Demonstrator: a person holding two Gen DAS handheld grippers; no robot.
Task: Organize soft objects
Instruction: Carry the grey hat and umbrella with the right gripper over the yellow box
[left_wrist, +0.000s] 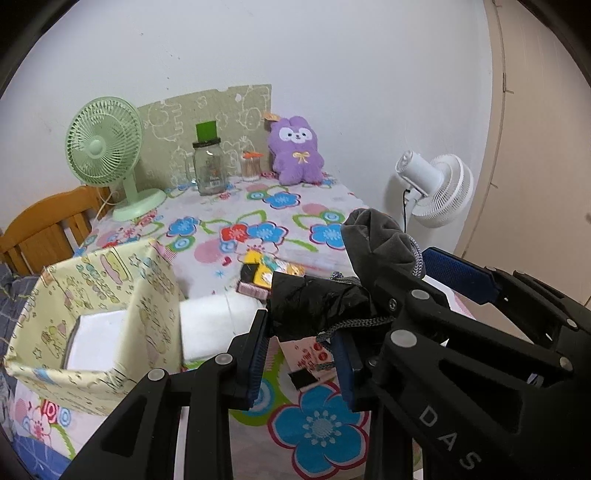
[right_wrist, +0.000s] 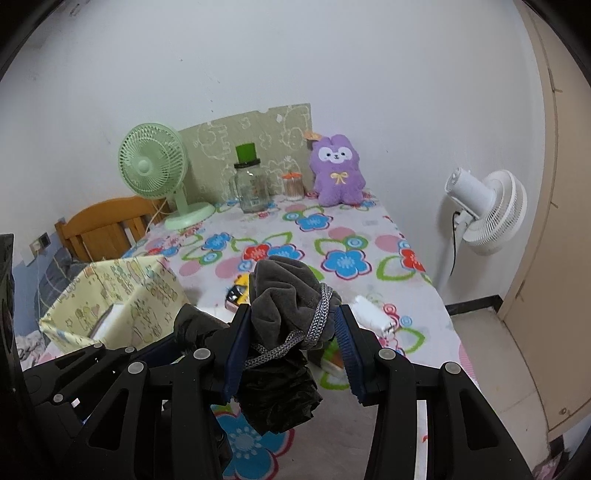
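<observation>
2 tools (left_wrist: 301, 354) (right_wrist: 291, 347) apparently grip dark bundle (right_wrist: 284, 295).

Bunched dark drawstring pouch (right_wrist: 280, 295), aloft over table

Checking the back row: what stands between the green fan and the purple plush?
A glass jar and a toothpick holder, clearest in the right wrist view.

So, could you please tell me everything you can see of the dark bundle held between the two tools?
The dark bundle is soft and crumpled: a grey, fleece-like gathered top above a shiny black, crinkled lower part like thin plastic or nylon. A grey braided cord wraps its neck and trails loose. It hangs above the floral tablecloth, beside the yellow fabric box. The right tool clamps the cord-wrapped neck; the left tool pinches the black part.
</observation>
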